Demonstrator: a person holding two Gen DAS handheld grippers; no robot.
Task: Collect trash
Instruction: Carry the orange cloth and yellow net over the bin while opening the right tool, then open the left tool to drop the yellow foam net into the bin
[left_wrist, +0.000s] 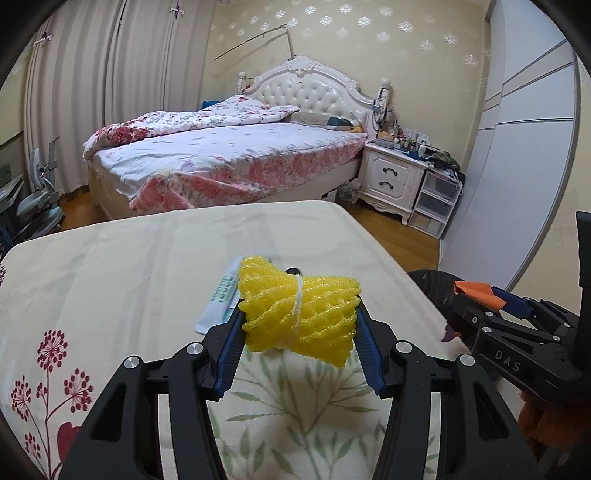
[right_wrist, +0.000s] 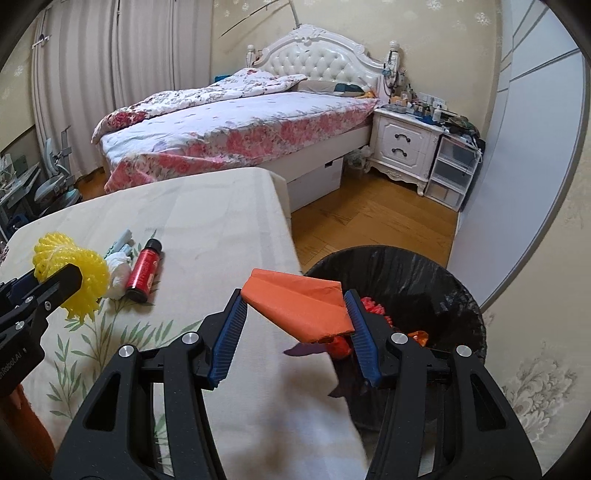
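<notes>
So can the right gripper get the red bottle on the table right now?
Probably not yet. The right gripper is shut on orange paper, so it is full. The red bottle lies in the open by the white wad; drop the paper in the bin first.

yellow foam net looks spongy, orange paper matt, bin liner glossy black plastic

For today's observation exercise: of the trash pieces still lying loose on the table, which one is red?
The small red bottle with a black cap, lying on its side. Beside it lie a white crumpled tissue and a pale green-printed wrapper; neither is red.
</notes>
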